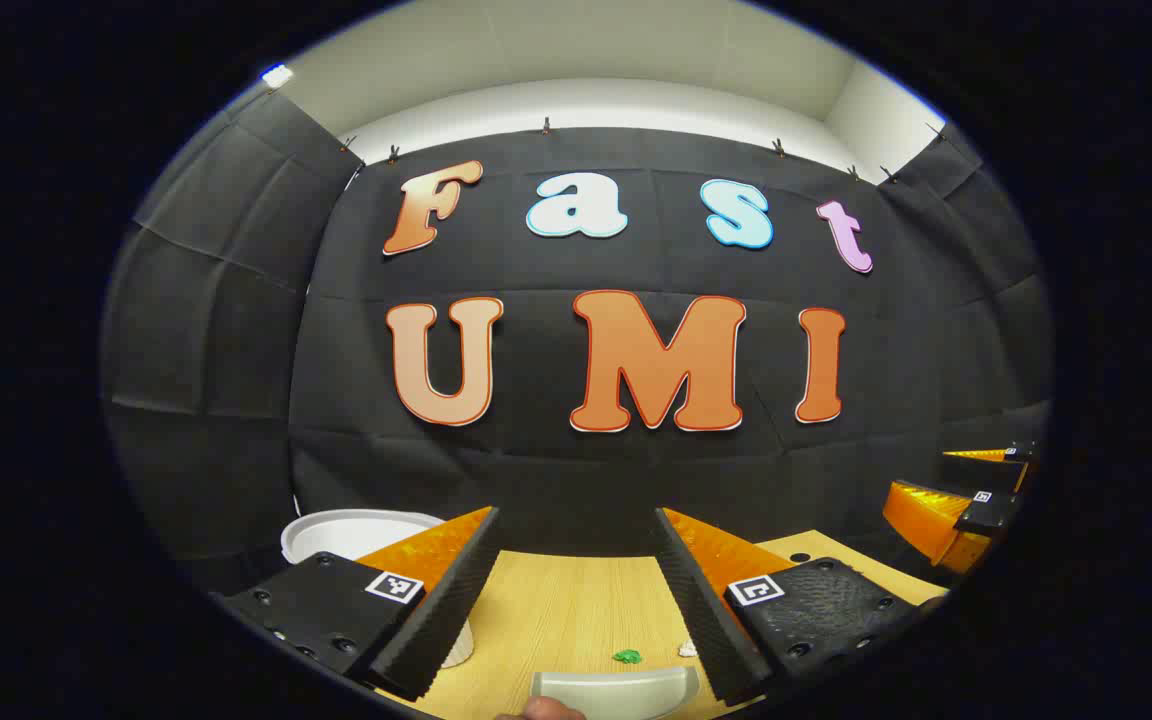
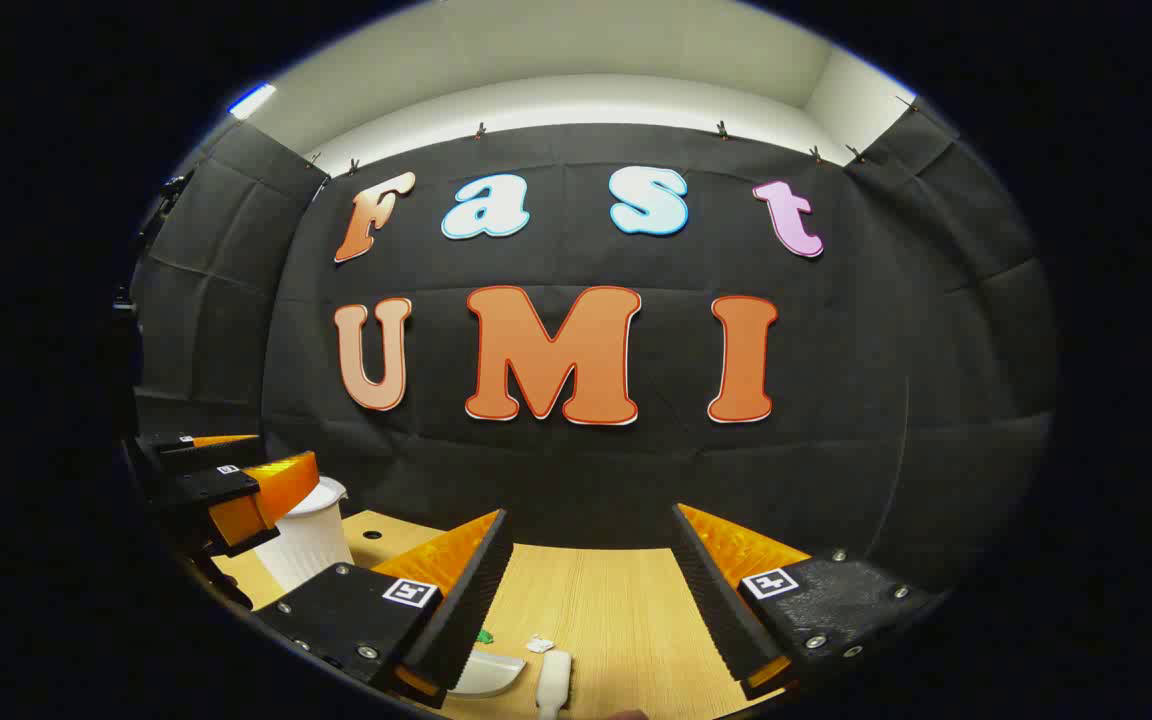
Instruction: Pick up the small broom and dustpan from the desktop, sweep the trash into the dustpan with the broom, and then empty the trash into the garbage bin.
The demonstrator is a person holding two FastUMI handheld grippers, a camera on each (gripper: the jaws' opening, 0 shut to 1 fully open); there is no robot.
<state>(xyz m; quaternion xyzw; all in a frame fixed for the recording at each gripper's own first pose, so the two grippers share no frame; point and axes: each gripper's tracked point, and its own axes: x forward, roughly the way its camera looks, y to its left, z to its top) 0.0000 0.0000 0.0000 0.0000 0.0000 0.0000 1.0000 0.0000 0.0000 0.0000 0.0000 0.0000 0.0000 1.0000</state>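
The left tongs (image 1: 576,590) stand wide apart and hold nothing, raised over the wooden worktop (image 1: 556,610). Right below their gap, at the worktop's near edge, lies the pale dustpan (image 1: 616,690), with a green scrap of trash (image 1: 627,656) just beyond it and a white scrap (image 1: 687,650) close against the right finger. The white garbage bin (image 1: 356,530) stands past the left finger at the worktop's left edge, partly hidden by that finger. The right tongs (image 1: 976,500) show farther off at the right.

In the right gripper view, the right tongs (image 2: 591,590) are likewise spread wide and empty. Near the worktop's near edge lie the broom (image 2: 553,682), a white scrap just beyond it and the dustpan to its left, half covered by the left finger.
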